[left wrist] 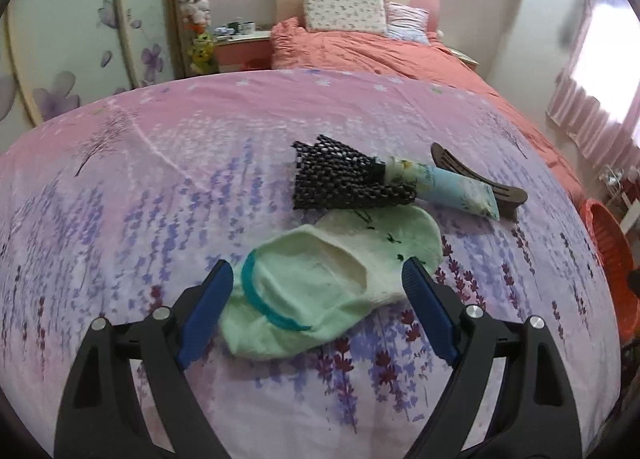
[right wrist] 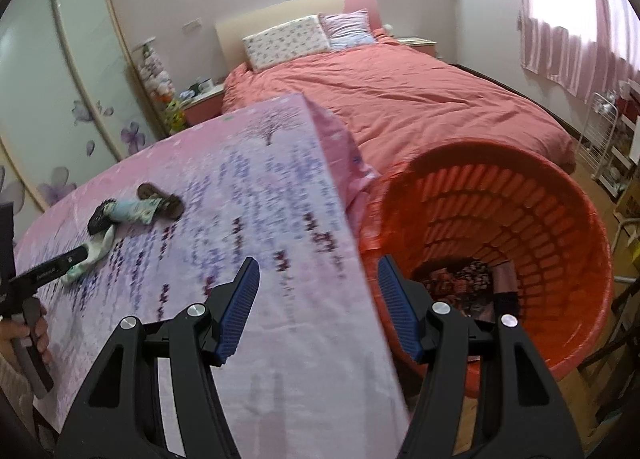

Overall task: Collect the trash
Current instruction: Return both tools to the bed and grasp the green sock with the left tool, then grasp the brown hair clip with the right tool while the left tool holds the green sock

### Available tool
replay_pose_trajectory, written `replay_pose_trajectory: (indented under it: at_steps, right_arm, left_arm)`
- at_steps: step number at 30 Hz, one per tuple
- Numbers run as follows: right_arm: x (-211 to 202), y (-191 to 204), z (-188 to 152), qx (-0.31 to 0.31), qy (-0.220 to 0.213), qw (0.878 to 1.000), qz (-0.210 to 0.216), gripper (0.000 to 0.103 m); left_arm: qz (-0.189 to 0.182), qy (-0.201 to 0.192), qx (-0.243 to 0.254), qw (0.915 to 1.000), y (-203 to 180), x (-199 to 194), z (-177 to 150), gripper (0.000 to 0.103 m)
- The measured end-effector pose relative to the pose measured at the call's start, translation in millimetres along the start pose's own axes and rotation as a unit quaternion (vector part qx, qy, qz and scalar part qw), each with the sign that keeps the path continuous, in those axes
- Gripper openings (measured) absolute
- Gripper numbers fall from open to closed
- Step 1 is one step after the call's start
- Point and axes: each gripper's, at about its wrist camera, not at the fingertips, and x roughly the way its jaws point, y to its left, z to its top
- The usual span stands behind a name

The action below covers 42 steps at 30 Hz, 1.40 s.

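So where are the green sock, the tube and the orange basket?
Green sock (left wrist: 320,291), left wrist view, on its middle.
Tube (left wrist: 452,187), left wrist view, on its blue body.
Orange basket (right wrist: 520,195), right wrist view, on its inner wall.

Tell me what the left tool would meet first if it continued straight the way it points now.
Most likely the pale green sock, which lies between the open fingers of the left tool. The lavender-print cloth is right beneath it, though depth is uncertain.

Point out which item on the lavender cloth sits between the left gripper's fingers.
The pale green sock with the teal cuff. It lies between the open left gripper fingers; the black mesh piece, blue floral tube and brown hair clip lie farther off.
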Motion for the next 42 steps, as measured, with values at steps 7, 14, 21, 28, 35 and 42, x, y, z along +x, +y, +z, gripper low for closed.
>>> replay_pose_trajectory:
  at_steps: [7,14,21,28,35,42]
  right_arm:
    - [6,24,1,-0.013,0.008,1.0,0.008,0.062]
    - [19,53,-1,-0.029,0.022,0.999,0.019,0.062]
    - [38,88,-1,-0.058,0.037,0.997,0.038,0.062]
    - [65,130,15,-0.098,0.031,0.994,0.036,0.052]
    - [104,152,33,-0.116,0.05,0.992,0.027,0.049]
    - [122,175,47,-0.154,0.06,0.985,0.041,0.049]
  left_arm:
    - [0.018,0.033,0.057,0.9976,-27,18,-2,0.097]
    - [0.004,0.018,0.041,0.999,-18,13,8,0.014]
    - [0.079,0.016,0.042,0.9958,14,-5,-5,0.01]
    - [0.074,0.004,0.005,0.9972,40,-7,-11,0.016]
    - [0.06,0.004,-0.01,0.9981,49,-9,-15,0.018]
    - [0.054,0.005,-0.02,0.9983,59,-10,-16,0.021]
